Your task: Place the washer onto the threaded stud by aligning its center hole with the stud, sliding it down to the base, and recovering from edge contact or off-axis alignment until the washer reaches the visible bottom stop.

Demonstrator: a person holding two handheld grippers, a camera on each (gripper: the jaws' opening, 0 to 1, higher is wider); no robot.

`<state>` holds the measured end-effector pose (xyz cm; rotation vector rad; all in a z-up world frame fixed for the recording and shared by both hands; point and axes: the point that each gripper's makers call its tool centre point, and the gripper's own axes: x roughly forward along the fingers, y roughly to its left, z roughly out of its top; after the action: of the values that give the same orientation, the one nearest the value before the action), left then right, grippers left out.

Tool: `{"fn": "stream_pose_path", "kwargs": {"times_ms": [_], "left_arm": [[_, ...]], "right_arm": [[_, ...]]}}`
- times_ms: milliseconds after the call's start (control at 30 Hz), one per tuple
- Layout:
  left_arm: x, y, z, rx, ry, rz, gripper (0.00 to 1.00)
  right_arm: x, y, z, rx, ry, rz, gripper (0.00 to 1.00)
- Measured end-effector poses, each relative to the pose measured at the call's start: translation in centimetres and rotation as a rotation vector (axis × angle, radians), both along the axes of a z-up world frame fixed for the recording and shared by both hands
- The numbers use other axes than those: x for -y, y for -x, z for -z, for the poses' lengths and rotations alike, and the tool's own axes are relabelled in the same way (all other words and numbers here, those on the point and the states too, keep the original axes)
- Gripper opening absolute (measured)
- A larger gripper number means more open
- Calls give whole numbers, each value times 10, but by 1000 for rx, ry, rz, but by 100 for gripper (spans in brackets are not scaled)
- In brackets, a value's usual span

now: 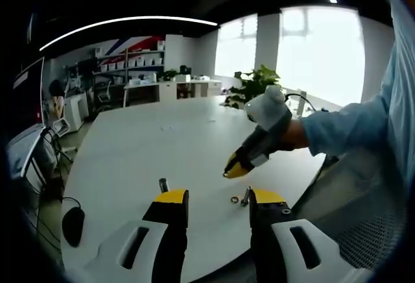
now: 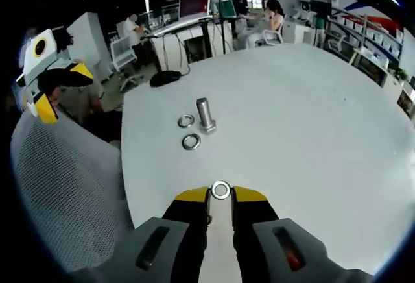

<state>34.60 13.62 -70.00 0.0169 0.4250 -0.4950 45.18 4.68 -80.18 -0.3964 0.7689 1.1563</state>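
In the right gripper view the threaded stud stands upright on its hex base on the white table. My right gripper is shut on a washer, held at its jaw tips well short of the stud. Two loose washers lie just left of the stud. In the left gripper view my left gripper is open and holds nothing. A short upright metal post stands by its left jaw. The right gripper, in a gloved hand, hovers over the table with the washer.
A washer and a small bolt-like piece lie near the left gripper's right jaw. A mesh chair sits at the table edge, with the left gripper beyond it. Desks, monitors and seated people fill the background. A potted plant stands at the table's far side.
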Motion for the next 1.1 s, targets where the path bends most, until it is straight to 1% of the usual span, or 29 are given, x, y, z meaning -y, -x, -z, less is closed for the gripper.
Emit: {"fn": "stream_pose_path", "kwargs": {"times_ms": [167,267,400,500,567,667,767,900,1100], "left_arm": [[0,0,0,-2,-1,0,36],[0,0,1,-4,-2,0,35],[0,0,1,-6,-3,-1,35],[0,0,1,-7,-3,2,35],[1,1,1,-9,0,6,33],[1,1,2,-11,-1,6,33],[1,1,3,-16,-2,6,33],[1,1,3,-17,-1,6,32],[1,1,3,-18,0,5,32]], "right_arm": [[-4,4,-15,17,-35,-46,14],[-4,3,-21,30,-39,-65,14],[-4,8,-29,35,-51,-104,14],[-3,11,-30,55,-34,-135,14],[-2,16,-30,50,-25,-164,14],[-1,25,-29,52,2,-231,14],[0,33,-25,46,26,-274,14],[5,39,-19,37,64,-314,14],[12,43,-12,24,106,-347,14]]}}
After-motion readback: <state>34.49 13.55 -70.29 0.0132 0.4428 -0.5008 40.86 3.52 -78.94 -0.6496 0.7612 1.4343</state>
